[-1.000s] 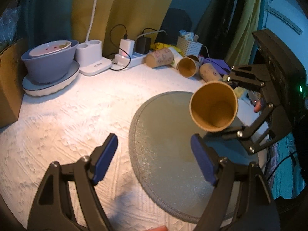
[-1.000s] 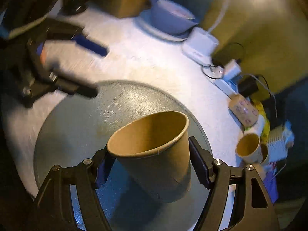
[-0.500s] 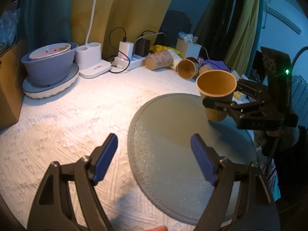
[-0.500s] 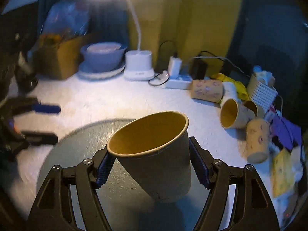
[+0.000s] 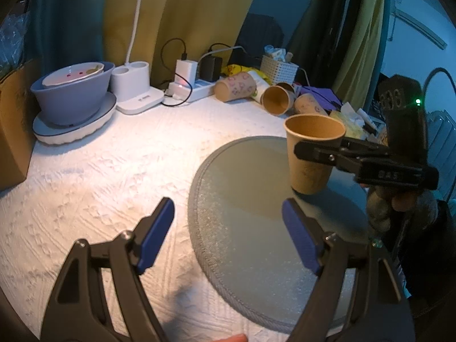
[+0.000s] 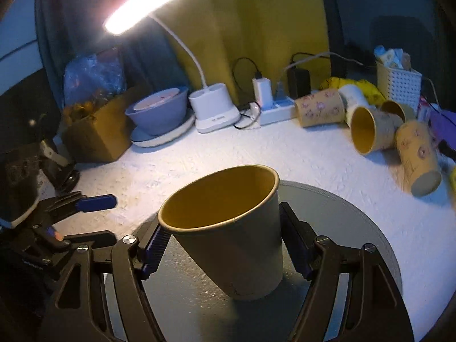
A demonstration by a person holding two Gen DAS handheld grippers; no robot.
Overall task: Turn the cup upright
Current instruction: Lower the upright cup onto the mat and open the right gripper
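A plain brown paper cup point(image 5: 310, 154) stands mouth up on the round grey mat point(image 5: 256, 199), its base on or just above the mat. My right gripper point(image 6: 225, 245) is shut on the cup point(image 6: 236, 228) around its wall; in the left wrist view it point(image 5: 319, 149) reaches in from the right. My left gripper point(image 5: 228, 228) is open and empty, low over the mat's near-left edge, well short of the cup.
Several more paper cups point(image 5: 276, 99) lie on their sides at the back, near a white basket point(image 5: 279, 68). A power strip with chargers point(image 5: 185, 85), a white lamp base point(image 5: 134, 88), a purple bowl on a plate point(image 5: 74, 97) and a cardboard box point(image 5: 11, 119) line the back and left.
My right gripper has turned the cup from lying tilted, mouth toward the left camera, to mouth up and lowered it toward the mat. My left gripper has stayed put, open.
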